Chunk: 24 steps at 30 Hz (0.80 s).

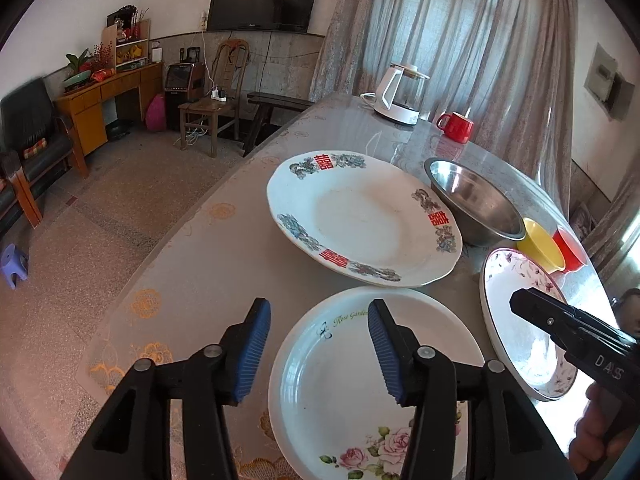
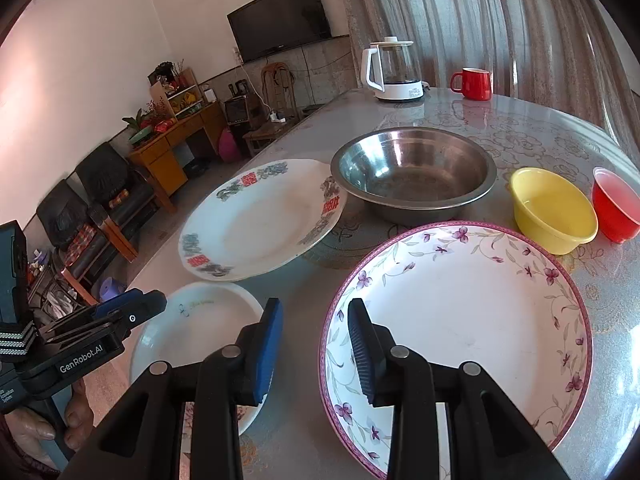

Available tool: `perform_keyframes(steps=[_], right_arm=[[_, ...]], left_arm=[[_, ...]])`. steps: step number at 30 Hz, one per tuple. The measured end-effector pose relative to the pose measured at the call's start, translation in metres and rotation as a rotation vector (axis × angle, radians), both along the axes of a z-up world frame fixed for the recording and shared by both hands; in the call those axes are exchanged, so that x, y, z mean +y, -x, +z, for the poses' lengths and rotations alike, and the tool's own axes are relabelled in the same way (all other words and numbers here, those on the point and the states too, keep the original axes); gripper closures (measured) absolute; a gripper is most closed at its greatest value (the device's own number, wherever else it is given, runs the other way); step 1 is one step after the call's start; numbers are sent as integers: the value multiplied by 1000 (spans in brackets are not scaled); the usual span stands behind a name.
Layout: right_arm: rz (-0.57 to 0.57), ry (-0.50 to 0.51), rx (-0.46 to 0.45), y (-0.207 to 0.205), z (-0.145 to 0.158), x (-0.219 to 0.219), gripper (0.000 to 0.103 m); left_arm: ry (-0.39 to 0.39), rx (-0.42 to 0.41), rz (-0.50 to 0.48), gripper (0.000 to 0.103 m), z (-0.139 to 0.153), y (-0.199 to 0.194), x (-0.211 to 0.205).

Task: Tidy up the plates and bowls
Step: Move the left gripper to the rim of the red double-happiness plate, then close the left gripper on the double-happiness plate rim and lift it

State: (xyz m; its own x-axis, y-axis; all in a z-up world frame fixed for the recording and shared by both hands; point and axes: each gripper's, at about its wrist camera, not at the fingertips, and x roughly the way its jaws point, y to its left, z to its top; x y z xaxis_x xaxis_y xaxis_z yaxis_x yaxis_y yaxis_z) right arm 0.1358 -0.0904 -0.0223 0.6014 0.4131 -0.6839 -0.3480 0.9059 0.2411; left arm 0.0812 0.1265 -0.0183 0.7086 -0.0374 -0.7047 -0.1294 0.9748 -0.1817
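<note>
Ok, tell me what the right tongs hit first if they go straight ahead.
Likely the purple-flowered plate: the open right tongs straddle its near-left rim, with the steel bowl beyond. Their height above it is unclear.

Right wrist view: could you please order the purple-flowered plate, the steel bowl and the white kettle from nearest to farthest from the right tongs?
1. The purple-flowered white plate, directly under the open right tongs, its left rim between them.
2. The round stainless steel bowl, ahead at mid-table.
3. The white electric kettle, on the far side.
</note>
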Motion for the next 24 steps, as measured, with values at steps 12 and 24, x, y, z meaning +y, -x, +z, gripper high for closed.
perform_keyframes(steps=[12, 24], right_arm=[[5, -17, 16, -50, 2, 19, 69], [-23, -12, 98, -92, -19, 26, 69]], left_arm=[[45, 26, 45, 46, 6, -39, 41], [77, 56, 29, 53, -4, -98, 64]])
